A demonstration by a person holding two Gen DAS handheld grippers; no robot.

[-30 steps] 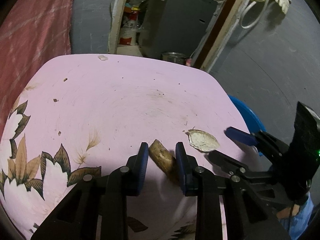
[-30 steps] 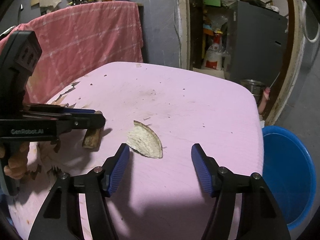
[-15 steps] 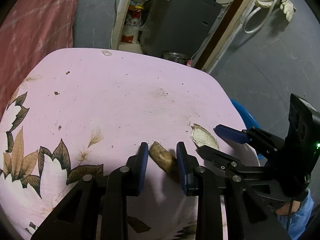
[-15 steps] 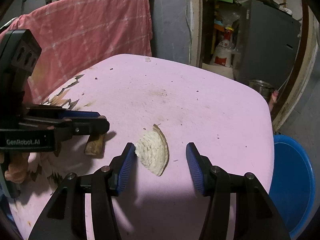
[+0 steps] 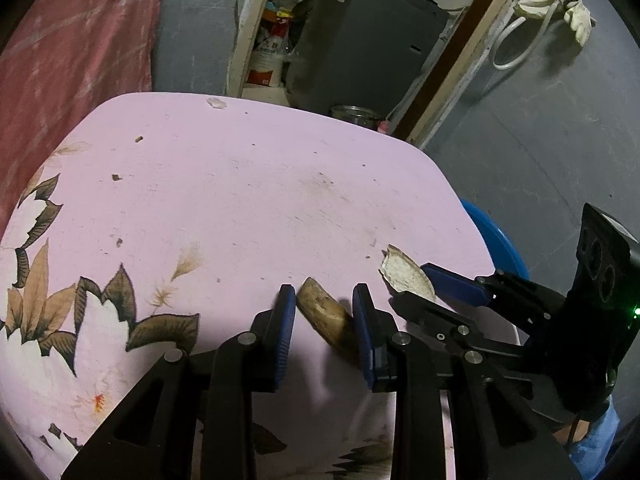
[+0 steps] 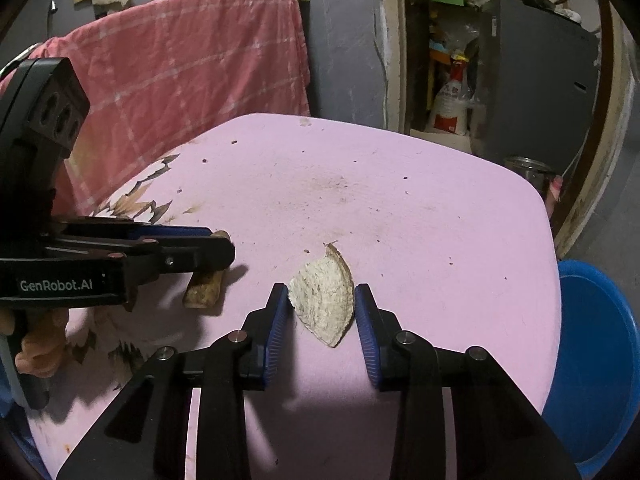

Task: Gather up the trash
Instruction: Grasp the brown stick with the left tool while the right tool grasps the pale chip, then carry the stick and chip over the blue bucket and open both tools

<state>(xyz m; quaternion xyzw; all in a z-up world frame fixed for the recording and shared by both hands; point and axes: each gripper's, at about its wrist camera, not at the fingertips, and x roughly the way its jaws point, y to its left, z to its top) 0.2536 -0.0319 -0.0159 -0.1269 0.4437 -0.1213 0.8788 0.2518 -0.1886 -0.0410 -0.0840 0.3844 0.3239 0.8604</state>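
On the pink tablecloth (image 6: 400, 220) a pale curved peel (image 6: 324, 308) stands on edge between the blue pads of my right gripper (image 6: 321, 292). Its jaws are closing, and both pads touch the peel's sides. In the left wrist view the same peel (image 5: 404, 276) shows beside the right gripper (image 5: 412, 286). My left gripper (image 5: 323, 294) is shut on a brown husk chunk (image 5: 324, 318), which lies slanted between its pads. From the right wrist view the left gripper (image 6: 222, 246) comes in from the left, with the chunk (image 6: 204, 286) sticking out below it.
A blue basin (image 6: 592, 360) sits on the floor past the table's right edge. A red checked cloth (image 6: 180, 72) hangs behind the table. A small pale scrap (image 5: 216, 103) lies at the far edge, with several crumbs around. A metal tin (image 5: 354, 114) stands by the doorway.
The right gripper's jaws have narrowed from wide apart to touching both sides of the pale peel. The left gripper has kept still with the brown chunk in it.
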